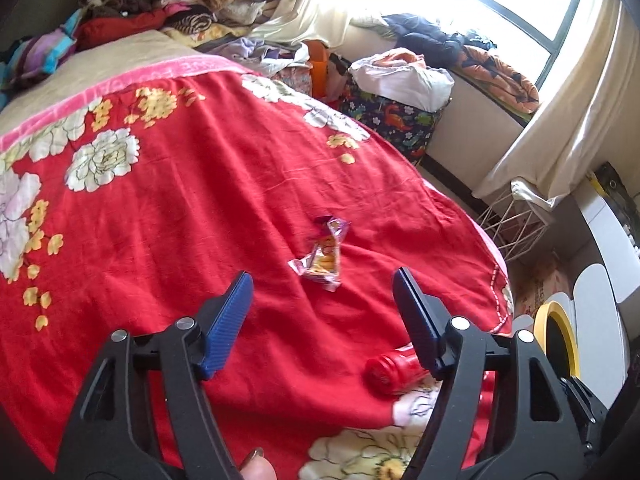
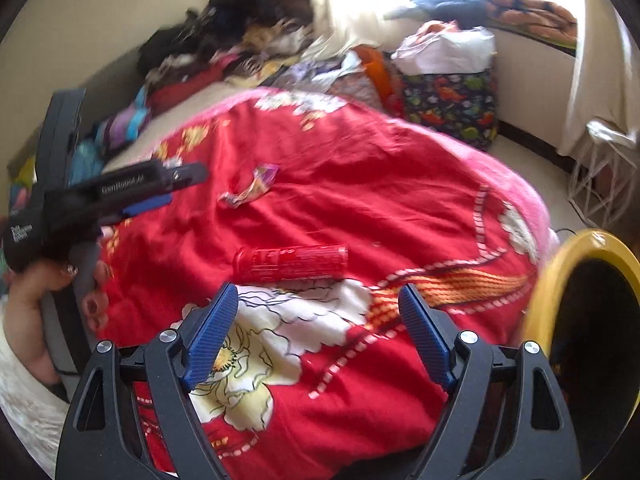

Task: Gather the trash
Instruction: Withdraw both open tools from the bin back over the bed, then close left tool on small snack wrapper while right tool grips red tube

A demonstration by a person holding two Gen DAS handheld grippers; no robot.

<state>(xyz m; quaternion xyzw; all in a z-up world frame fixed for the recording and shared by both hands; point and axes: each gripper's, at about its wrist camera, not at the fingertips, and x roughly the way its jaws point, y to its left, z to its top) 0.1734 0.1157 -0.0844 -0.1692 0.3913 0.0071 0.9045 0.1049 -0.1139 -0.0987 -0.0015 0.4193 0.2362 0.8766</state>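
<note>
— Where's the trash?
— A crumpled snack wrapper lies on the red floral bedspread, just ahead of the left gripper — jaws apart, empty. A red tube lies ahead of the right gripper, also spread, grasping nothing.
— And the bin?
— Yellow-rimmed bin, right of the bed.

Glossy, crinkled plastic wrapper on matt cloth bedspread; tube perhaps plastic.

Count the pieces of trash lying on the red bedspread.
2. A crumpled snack wrapper lies mid-bed, ahead of the open left gripper. A red tube lies nearer the foot, ahead of the open right gripper. Folds or clothes may hide more.
</note>
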